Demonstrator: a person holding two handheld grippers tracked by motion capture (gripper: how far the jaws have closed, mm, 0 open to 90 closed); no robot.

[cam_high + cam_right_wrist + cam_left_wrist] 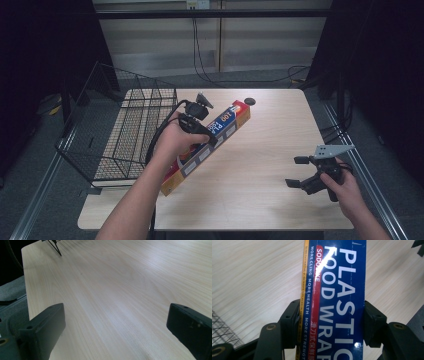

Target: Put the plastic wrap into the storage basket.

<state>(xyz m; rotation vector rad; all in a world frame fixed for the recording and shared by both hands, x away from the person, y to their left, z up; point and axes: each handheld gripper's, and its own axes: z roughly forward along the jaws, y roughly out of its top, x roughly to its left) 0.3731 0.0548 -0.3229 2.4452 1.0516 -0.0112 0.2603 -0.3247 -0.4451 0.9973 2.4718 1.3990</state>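
Dark curtains and a grey floor ring a pale wooden table (260, 165), the biggest thing in sight. Next in size is the black wire basket (125, 135), which sits at the table's left edge with its tall mesh walls open at the top.

Slanting across the middle-left of the table is the long box of plastic food wrap (207, 147), blue and red with a yellow edge. It appears lifted clear of the wood, with its near end low toward the person and its far end pointing up and away. The left gripper (202, 127) holds it around the middle: in the left gripper view both black jaws press flat on the box's two long sides, closed in as far as the box allows, so the grip looks firm.

Well apart, at the table's right side, the right gripper (300, 172) hovers low with its jaws spread wide and nothing between them; bare wood lies ahead of it in the right gripper view. Smallest is a dark round disc (249, 101) near the table's far edge.

Judging by this, the step in hand is carrying the picked-up box, most likely toward the basket. The next move calls for swinging the box left, clearing the basket's rim, and lining its length up with the basket before letting go.
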